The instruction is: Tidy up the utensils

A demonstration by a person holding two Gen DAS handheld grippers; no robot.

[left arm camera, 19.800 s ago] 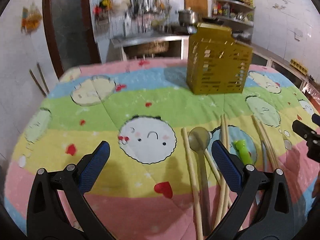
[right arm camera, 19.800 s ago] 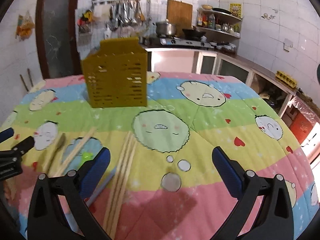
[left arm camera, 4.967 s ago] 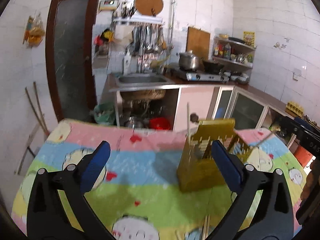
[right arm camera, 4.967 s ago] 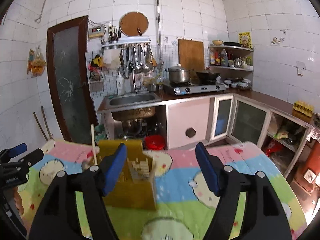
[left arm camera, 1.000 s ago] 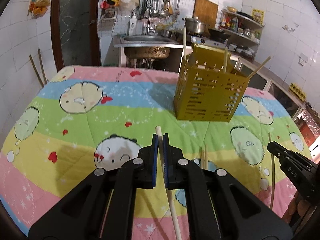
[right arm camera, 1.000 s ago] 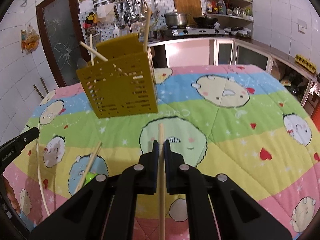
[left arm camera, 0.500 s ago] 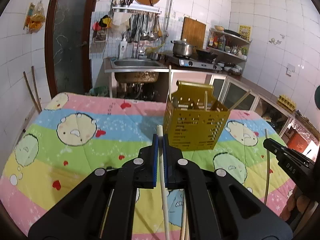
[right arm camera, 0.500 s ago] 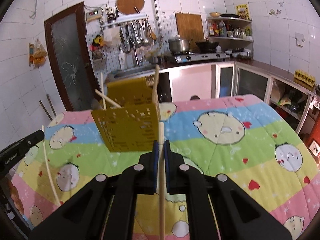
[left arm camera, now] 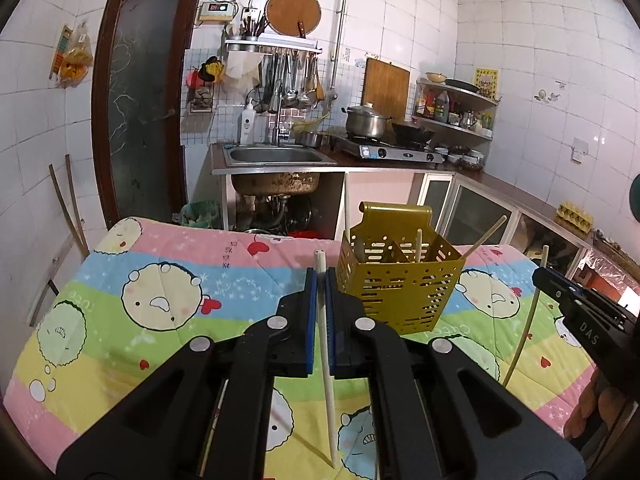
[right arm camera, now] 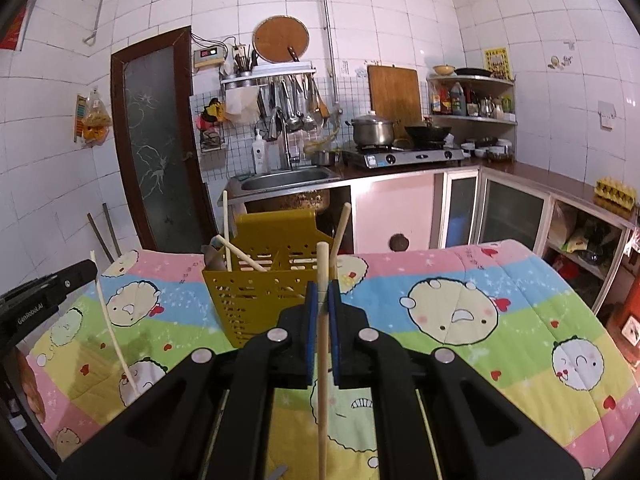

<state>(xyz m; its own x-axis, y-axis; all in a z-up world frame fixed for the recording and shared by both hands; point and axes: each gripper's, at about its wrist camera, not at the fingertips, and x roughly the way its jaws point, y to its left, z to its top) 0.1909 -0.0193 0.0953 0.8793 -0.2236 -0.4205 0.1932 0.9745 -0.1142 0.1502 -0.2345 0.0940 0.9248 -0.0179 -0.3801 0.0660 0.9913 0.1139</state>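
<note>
Left tool is clamping a pale wooden chopstick; right tool is clamping a tan wooden chopstick. Both are hovering near the perforated yellow utensil caddy, which is standing on the cartoon-print quilted worktop holding several chopsticks.

Mustard-yellow caddy, pale wood chopstick, pastel-striped cloth w/ cartoon faces — blue-padded black claw

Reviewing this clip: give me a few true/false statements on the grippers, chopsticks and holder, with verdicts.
1. The left hand-held gripper is shut on a chopstick. True.
2. The right hand-held gripper is open and empty. False: it is shut on a wooden chopstick.
3. The yellow utensil holder lies tipped over. False: it stands upright on the quilt.
4. Chopsticks already stand in the holder. True.
</note>
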